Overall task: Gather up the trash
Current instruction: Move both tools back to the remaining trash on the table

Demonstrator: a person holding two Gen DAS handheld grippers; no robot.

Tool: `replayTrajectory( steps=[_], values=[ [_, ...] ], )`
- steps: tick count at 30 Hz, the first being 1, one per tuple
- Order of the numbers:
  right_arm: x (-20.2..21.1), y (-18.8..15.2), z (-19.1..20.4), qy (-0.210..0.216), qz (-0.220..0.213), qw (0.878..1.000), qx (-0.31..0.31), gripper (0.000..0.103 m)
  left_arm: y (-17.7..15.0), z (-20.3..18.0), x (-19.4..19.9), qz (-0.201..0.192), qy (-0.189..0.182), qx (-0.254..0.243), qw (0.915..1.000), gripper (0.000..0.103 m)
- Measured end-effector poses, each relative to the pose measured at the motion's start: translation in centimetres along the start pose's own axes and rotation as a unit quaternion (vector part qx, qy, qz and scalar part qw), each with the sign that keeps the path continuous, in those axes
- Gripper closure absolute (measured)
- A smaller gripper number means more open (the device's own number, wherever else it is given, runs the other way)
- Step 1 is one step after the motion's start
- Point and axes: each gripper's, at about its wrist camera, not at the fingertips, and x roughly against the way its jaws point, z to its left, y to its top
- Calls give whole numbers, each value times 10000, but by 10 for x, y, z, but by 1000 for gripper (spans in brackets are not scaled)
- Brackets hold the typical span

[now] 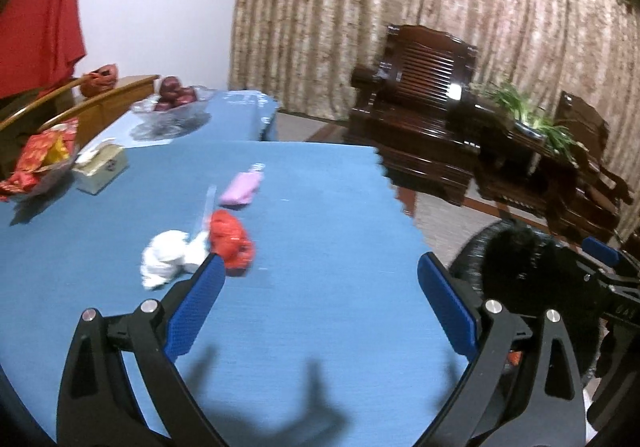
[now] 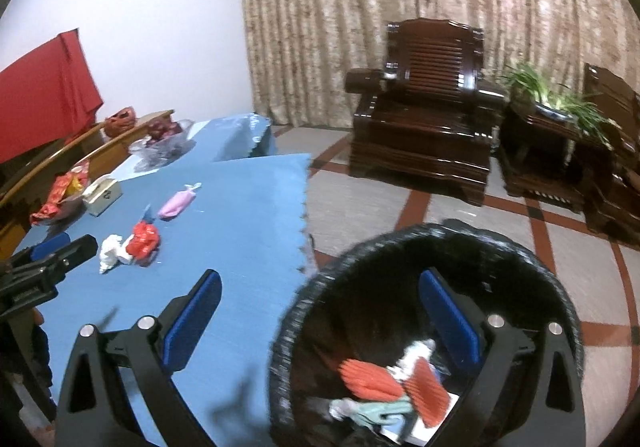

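**Both grippers empty, more trash waiting on the table**

The left gripper [image 1: 320, 267] has its blue pads spread wide with only bare blue tablecloth [image 1: 320, 207] between them. The right gripper [image 2: 320, 287] is likewise spread apart and holds nothing; in its view it straddles the table edge at lower left and the black-lined trash bin [image 2: 400, 247] at lower right.

Judging from this, one drop into the bin looks finished and the step in hand is going for the next piece. That calls for carrying a gripper up toward the centre-left of the frame, settling the pads around one piece, and closing.

Three loose pieces remain on the cloth: one crumpled white tissue [image 1: 164, 259], one red wrapper [image 1: 230, 243] touching it, and one pink packet [image 1: 242, 187] a little beyond. A thin clear strip may lie between them; blur hides it. The bin, one only, already holds several scraps, orange, white and teal, too jumbled to count.
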Motion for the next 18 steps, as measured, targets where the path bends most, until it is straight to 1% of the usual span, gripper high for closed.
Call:
replayTrajectory(
  steps=[8, 13, 18],
  values=[
    [-26, 12, 47, 328, -17, 9992, 221, 6, -2, 55, 7, 1, 451, 259, 9986, 9],
    [-46, 13, 74, 537, 37, 9981, 298, 6, -7, 79, 4, 18, 668, 379, 9970, 9],
    [-68, 13, 101, 704, 112, 9966, 408, 6, -8, 112, -7, 63, 938, 591, 9938, 9]
  ],
)
